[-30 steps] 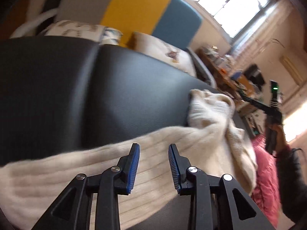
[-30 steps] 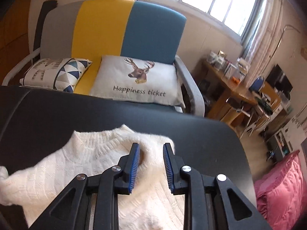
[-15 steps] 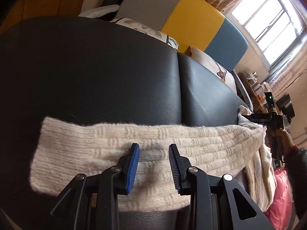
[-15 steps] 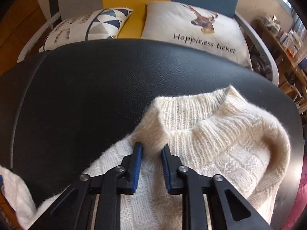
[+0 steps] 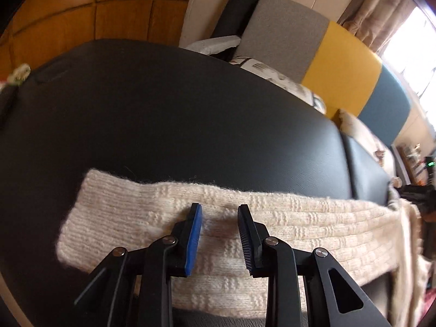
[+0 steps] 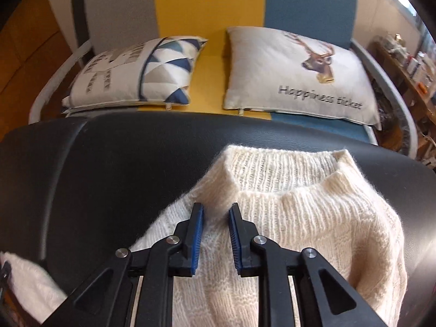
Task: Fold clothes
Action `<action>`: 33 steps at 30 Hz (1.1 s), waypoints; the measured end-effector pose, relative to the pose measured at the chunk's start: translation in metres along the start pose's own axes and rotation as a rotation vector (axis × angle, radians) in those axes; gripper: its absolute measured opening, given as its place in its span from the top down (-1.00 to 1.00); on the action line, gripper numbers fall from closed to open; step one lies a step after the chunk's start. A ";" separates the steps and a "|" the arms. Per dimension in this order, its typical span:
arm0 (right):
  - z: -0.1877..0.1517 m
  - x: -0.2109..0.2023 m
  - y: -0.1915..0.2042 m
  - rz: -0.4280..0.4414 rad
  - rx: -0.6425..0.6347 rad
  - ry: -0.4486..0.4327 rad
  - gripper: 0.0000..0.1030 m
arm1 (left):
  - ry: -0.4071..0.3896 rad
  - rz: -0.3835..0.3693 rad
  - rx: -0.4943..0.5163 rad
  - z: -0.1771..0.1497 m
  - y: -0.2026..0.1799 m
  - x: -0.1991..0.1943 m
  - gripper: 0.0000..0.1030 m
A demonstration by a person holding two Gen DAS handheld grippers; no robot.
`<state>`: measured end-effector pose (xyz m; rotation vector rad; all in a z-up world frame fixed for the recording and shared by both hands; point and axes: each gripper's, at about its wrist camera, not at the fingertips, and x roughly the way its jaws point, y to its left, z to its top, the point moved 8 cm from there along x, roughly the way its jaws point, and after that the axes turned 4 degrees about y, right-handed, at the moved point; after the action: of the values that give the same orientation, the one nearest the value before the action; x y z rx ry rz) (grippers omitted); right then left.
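Note:
A cream knit sweater lies on a black padded surface (image 5: 163,114). In the left wrist view its sleeve (image 5: 299,218) stretches flat from left to right, cuff end at the left. My left gripper (image 5: 219,209) is open just above the sleeve's middle. In the right wrist view the sweater body (image 6: 313,223) lies with its collar (image 6: 275,169) towards the far edge. My right gripper (image 6: 216,208) is open, its jaws either side of the shoulder fold beside the collar, not closed on it.
Behind the black surface (image 6: 109,163) stands a grey, yellow and blue sofa (image 6: 207,0) with a triangle-patterned pillow (image 6: 141,70) and a deer pillow (image 6: 297,73). A cluttered wooden desk (image 6: 408,65) is at the right. Wood panelling (image 5: 81,21) is at the left.
My left gripper has swung left along the sleeve, bringing its cuff end into view. My right gripper has shifted slightly over the shoulder and its jaws have widened a little.

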<state>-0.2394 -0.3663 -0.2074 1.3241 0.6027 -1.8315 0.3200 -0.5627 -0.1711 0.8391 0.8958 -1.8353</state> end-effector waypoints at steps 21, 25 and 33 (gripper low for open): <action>-0.154 -0.045 0.062 0.429 -0.222 0.175 0.56 | 0.471 -0.616 0.647 0.001 -0.282 0.057 -0.06; -0.154 -0.038 0.063 0.419 -0.222 0.170 0.56 | 0.564 -0.630 0.686 -0.008 -0.295 0.078 -0.12; -0.155 -0.035 0.074 0.430 -0.150 0.117 0.56 | 0.337 -0.525 0.633 0.001 -0.306 0.064 0.87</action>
<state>-0.0865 -0.2823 -0.2236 1.3443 0.4617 -1.3446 0.0164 -0.4892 -0.1524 1.4374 0.7871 -2.5507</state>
